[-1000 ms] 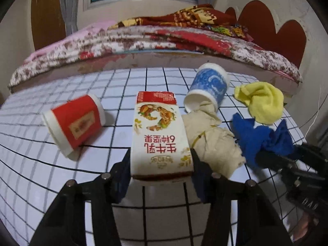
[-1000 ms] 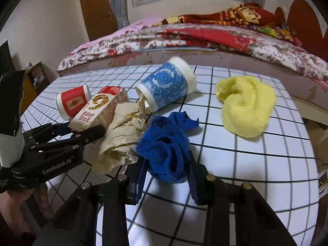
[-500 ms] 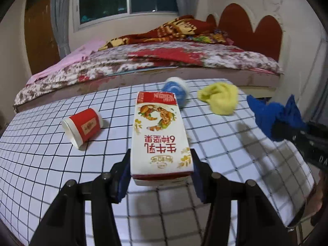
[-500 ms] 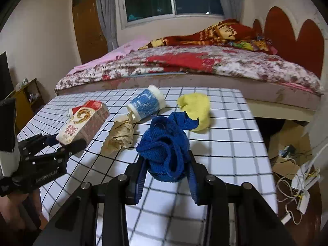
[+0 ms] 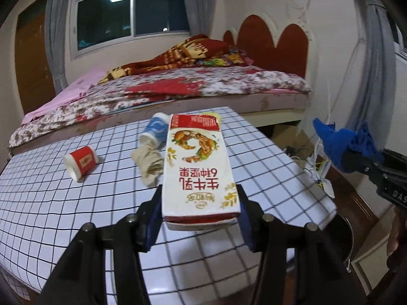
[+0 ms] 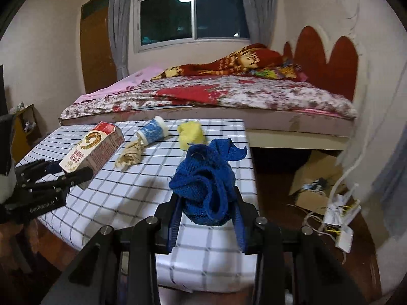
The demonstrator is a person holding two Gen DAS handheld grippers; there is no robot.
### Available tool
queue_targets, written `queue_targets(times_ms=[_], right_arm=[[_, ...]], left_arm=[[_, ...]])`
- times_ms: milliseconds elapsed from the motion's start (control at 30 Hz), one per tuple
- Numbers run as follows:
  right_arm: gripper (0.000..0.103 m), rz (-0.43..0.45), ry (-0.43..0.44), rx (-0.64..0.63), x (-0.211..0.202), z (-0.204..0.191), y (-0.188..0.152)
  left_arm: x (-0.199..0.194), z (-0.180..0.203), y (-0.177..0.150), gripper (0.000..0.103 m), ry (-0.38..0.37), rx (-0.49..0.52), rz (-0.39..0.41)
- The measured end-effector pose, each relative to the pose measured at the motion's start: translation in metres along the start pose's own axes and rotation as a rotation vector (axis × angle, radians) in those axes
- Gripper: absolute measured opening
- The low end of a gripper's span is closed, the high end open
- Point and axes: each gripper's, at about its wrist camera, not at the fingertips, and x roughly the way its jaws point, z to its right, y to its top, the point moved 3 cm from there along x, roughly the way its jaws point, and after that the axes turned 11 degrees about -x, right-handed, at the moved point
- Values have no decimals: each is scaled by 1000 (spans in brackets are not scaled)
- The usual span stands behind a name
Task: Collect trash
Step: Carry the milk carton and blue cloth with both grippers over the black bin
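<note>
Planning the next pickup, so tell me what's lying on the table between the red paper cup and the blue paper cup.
The crumpled beige paper lies between the red cup and the blue cup, touching the blue cup's mouth; bare checked tablecloth fills the rest. The left wrist view shows it.

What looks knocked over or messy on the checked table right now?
Two paper cups lie tipped on their sides on the checked table: a red one and a blue one. A crumpled beige paper wad sits at the blue cup's mouth, and a yellow cloth lies bunched nearby.
</note>
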Motion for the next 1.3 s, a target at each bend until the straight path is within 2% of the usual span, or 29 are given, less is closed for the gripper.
queue_targets(times_ms=[167,267,467,767,1300], right_arm=[[38,-9,-47,26,-26,25,-31],[38,-35,-73,42,-32,40,-47],[38,-26,-126,112,-54,70,-71],[38,-74,-155,161,-70,95,-119],[38,-103,-208,244,-94,138,-164]], left_arm=[[0,33,-16,53,-48,45,1],[1,48,-25,53,-84,52,-26],[-3,83,-35,53,-133,106,-35],[-1,134,-59,53,-200,165,-72],[0,217,-103,53,-301,253,-159]])
